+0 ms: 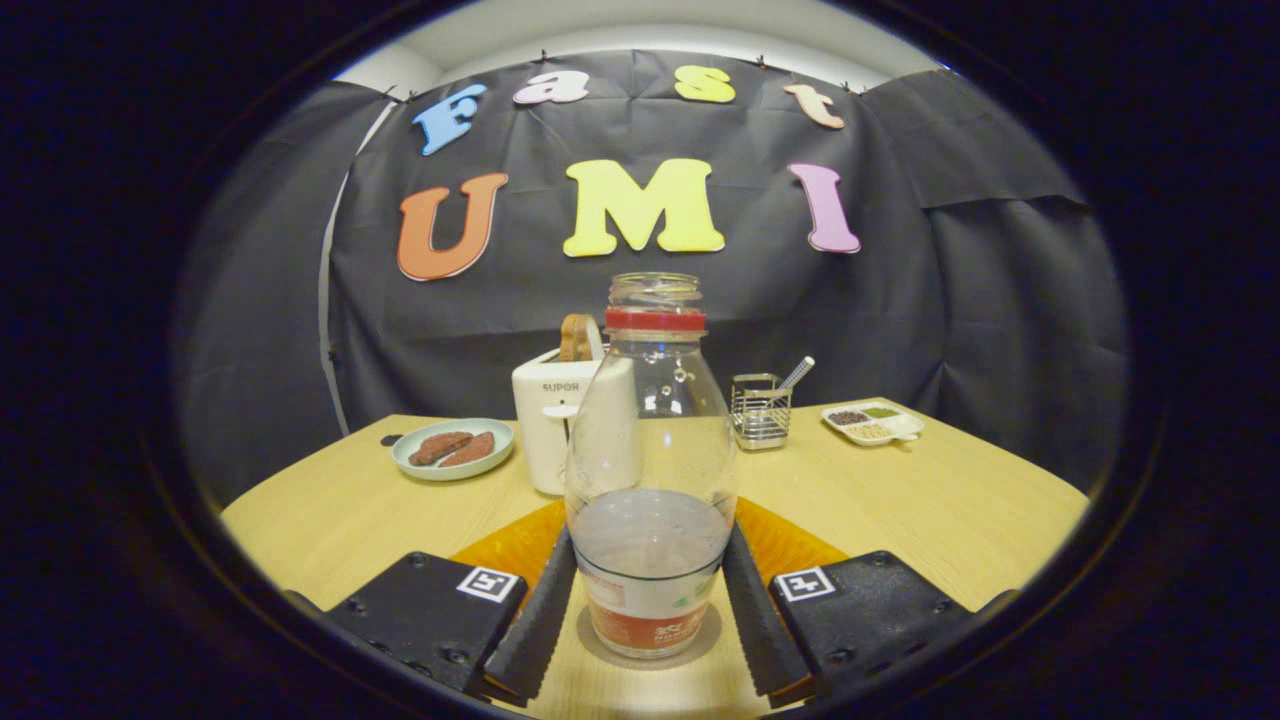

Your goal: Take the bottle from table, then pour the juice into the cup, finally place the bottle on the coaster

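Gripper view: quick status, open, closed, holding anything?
Gripper: closed on the bottle, one finger pressed on each side of its lower body; the bottle stands upright on the table, cap off.

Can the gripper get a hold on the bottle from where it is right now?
Probably yes. The bottle stands upright between the gripper's fingers, which flank its lower body closely, apparently touching. Nothing lies between them and it; the toaster stands well beyond.

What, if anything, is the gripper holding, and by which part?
The gripper holds the bottle by its lower body, one finger pressed on each side, just above the label.
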A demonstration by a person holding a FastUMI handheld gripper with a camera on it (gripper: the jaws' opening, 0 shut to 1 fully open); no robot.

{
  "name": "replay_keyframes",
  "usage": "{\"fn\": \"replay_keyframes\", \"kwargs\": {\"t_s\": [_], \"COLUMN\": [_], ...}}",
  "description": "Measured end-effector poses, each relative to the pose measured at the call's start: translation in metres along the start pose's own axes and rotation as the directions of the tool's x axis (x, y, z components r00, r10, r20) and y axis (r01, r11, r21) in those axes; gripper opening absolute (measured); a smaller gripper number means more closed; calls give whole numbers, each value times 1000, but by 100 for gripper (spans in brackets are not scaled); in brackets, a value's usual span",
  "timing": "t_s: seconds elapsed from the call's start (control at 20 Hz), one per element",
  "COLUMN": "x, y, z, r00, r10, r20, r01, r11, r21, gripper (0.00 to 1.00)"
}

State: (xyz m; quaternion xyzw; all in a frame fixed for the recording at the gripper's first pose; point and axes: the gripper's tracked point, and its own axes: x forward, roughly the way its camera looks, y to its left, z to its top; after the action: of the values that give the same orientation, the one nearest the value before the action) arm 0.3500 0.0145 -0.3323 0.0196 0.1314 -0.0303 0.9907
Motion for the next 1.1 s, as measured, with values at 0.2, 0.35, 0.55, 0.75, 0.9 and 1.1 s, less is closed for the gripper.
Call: {"fn": "replay_keyframes", "kwargs": {"t_s": [0.2, 0.35, 0.55, 0.75, 0.9, 1.1], "x": [0, -4, -22, -46, -66, -98], "y": [3, 9, 5, 9, 4, 1], "z": [2, -3, 21, 39, 54, 66], "r00": [1000, 1000, 999, 998, 995, 997], "r10": [5, 23, -7, 1, -13, -1], "r20": [18, -15, 46, 70, 100, 83], "r01": [-4, -23, 8, 3, 18, 2], "r11": [999, 999, 1000, 999, 999, 1000], "r21": [-39, -31, -21, -46, -46, -5], "gripper": [82, 96, 100, 100, 100, 100]}}
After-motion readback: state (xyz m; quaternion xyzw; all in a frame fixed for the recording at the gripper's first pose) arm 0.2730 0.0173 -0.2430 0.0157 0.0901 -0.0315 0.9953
